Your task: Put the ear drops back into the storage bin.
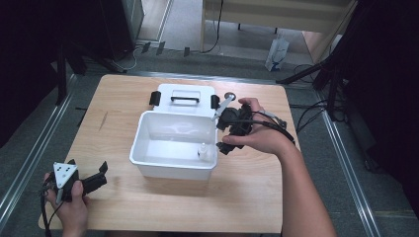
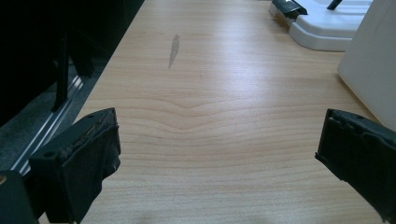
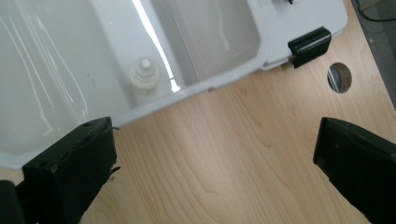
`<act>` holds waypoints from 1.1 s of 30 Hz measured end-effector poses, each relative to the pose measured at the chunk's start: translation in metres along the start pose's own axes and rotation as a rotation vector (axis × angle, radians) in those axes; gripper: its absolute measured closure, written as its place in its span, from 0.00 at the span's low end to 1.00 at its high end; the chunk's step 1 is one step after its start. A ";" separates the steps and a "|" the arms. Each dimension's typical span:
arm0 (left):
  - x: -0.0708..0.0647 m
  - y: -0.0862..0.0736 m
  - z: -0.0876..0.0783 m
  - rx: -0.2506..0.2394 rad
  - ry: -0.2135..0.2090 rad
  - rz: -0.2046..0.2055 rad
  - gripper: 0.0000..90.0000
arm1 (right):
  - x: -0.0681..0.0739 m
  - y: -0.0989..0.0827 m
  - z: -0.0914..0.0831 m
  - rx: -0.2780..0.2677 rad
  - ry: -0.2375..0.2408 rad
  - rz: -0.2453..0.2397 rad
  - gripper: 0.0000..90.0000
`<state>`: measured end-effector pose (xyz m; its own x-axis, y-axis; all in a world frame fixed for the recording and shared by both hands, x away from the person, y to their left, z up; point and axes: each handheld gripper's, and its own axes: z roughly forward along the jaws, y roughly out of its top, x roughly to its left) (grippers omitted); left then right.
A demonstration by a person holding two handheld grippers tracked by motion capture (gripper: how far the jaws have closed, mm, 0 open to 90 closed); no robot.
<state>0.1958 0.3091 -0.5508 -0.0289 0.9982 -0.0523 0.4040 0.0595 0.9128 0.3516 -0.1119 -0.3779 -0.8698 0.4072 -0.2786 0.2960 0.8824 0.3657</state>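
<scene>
A person at a light wooden table (image 1: 247, 197) works beside an open white plastic box (image 1: 173, 145), a two-jaw gripper in each hand. The right gripper (image 1: 225, 136) hovers at the box's right rim, its jaws spread wide with nothing between them; in the right gripper view they frame bare tabletop just outside the box wall (image 3: 154, 105). A small white bottle (image 1: 203, 151) stands upright inside the box, in its near right corner, close to the wall; the same bottle (image 3: 144, 74) appears from above in the right gripper view, and any label on it is too small and pale to read. The box's lid (image 1: 185, 96), with a black handle (image 1: 185, 99) and black latches (image 3: 309, 45), lies flat behind the box and touches it. A round hole (image 3: 339, 77) in the tabletop sits just past the lid's right latch. The left gripper (image 1: 91, 180) rests at the table's near left corner, well apart from the box, jaws likewise spread and empty over bare wood. No brand or writing is legible anywhere on the box or lid.
</scene>
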 end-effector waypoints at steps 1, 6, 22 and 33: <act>0.000 0.000 0.000 0.000 0.001 0.002 0.00 | -0.002 -0.010 0.000 -0.005 -0.003 0.020 0.00; -0.001 0.000 0.000 0.000 0.003 0.003 0.00 | -0.006 -0.033 -0.001 -0.007 -0.010 0.066 0.00; -0.001 0.000 0.000 0.002 0.005 0.004 0.00 | -0.005 -0.102 0.002 -0.060 -0.066 0.203 0.00; -0.001 0.000 0.000 0.002 0.006 0.012 0.00 | 0.008 -0.157 0.015 -0.107 -0.098 0.281 0.00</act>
<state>0.1961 0.3079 -0.5508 -0.0297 0.9988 -0.0387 0.4065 0.0475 0.9124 0.3036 -0.2438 -0.4512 -0.7161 0.6570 -0.2355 0.4719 0.7044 0.5302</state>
